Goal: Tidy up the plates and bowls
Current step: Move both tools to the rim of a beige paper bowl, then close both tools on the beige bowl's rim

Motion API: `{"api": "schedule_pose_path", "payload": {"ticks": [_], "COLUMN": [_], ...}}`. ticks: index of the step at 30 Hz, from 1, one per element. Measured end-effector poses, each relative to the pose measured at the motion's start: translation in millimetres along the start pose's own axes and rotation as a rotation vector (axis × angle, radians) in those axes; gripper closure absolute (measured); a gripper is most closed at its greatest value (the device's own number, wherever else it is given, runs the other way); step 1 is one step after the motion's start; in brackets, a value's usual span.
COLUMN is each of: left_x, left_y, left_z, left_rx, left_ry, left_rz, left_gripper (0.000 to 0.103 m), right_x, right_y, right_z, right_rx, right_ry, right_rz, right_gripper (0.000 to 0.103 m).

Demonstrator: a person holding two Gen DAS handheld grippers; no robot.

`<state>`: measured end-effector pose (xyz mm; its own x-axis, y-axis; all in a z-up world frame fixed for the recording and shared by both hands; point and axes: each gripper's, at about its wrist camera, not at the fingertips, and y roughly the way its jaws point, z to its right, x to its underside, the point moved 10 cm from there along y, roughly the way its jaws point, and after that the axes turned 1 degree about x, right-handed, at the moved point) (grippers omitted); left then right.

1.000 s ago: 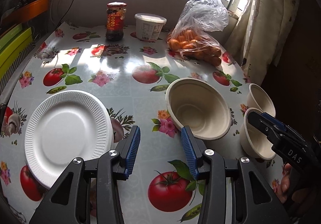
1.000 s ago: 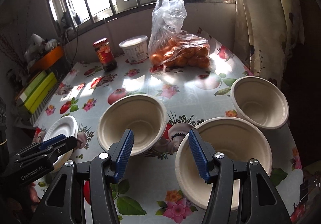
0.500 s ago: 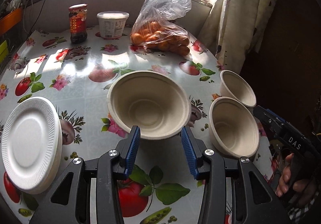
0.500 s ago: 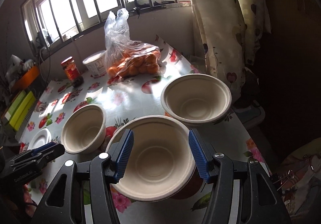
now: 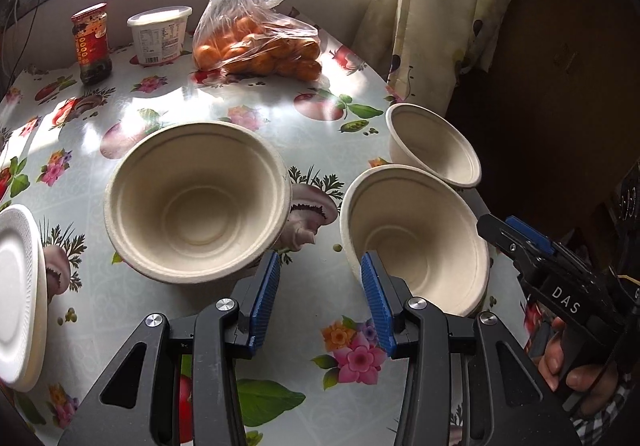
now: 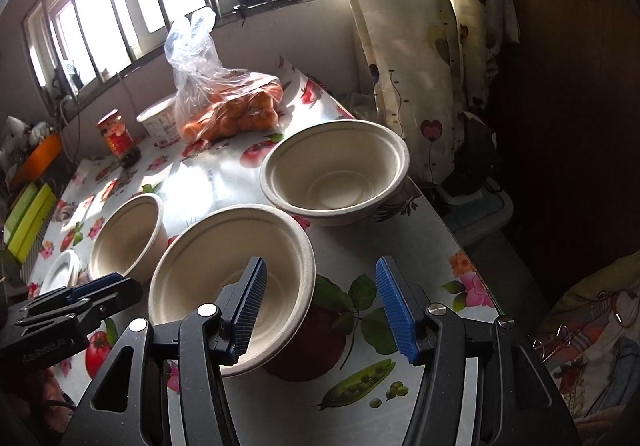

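Three beige paper bowls stand on the flowered table. In the left wrist view they are a left bowl (image 5: 196, 202), a middle bowl (image 5: 416, 242) and a far right bowl (image 5: 434, 144). A stack of white plates (image 5: 16, 294) lies at the left edge. My left gripper (image 5: 320, 266) is open over the gap between the left and middle bowls, holding nothing. My right gripper (image 6: 320, 270) is open above the middle bowl (image 6: 232, 278); that bowl's right rim shows between the fingers, untouched. The other bowls (image 6: 336, 170) (image 6: 128, 238) and the plates (image 6: 62, 270) lie beyond.
A bag of oranges (image 5: 256, 46), a white tub (image 5: 160, 34) and a red-labelled jar (image 5: 92, 42) stand at the back by the window. A curtain (image 6: 420, 66) hangs at the table's right edge (image 6: 452, 230). A hand holds the right gripper (image 5: 516, 234).
Both grippers have swept to the right across the table. The plates have slid to the left edge of the left view and the bowls are nearer. Both jaws keep the same width.
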<state>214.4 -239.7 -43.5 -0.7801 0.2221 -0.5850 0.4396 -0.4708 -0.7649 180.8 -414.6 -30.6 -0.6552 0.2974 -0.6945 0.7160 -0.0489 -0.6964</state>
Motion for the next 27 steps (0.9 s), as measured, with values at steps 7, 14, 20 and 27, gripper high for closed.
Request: {"api": "schedule_pose_path", "payload": {"ticks": [7, 14, 20, 27], "left_x": [0.0, 0.7, 1.8, 2.3], "left_y": [10.4, 16.5, 22.3, 24.2], "left_z": [7.2, 8.8, 9.7, 12.8], "left_rx": [0.004, 0.004, 0.008, 0.02], "left_ry": [-0.007, -0.018, -0.03, -0.026], "left_rz": [-0.014, -0.026, -0.04, -0.043], "left_gripper": [0.059, 0.067, 0.071, 0.082], "right_x": [3.0, 5.6, 8.4, 11.3], "right_y": [6.3, 11.2, 13.6, 16.4], "right_z": [5.8, 0.9, -2.4, -7.4], "right_rx": [0.0, -0.034, -0.051, -0.072], "right_ry": [-0.013, -0.025, -0.022, -0.027], "right_rz": [-0.015, -0.031, -0.044, -0.055], "right_gripper": [0.054, 0.065, 0.074, 0.081]}}
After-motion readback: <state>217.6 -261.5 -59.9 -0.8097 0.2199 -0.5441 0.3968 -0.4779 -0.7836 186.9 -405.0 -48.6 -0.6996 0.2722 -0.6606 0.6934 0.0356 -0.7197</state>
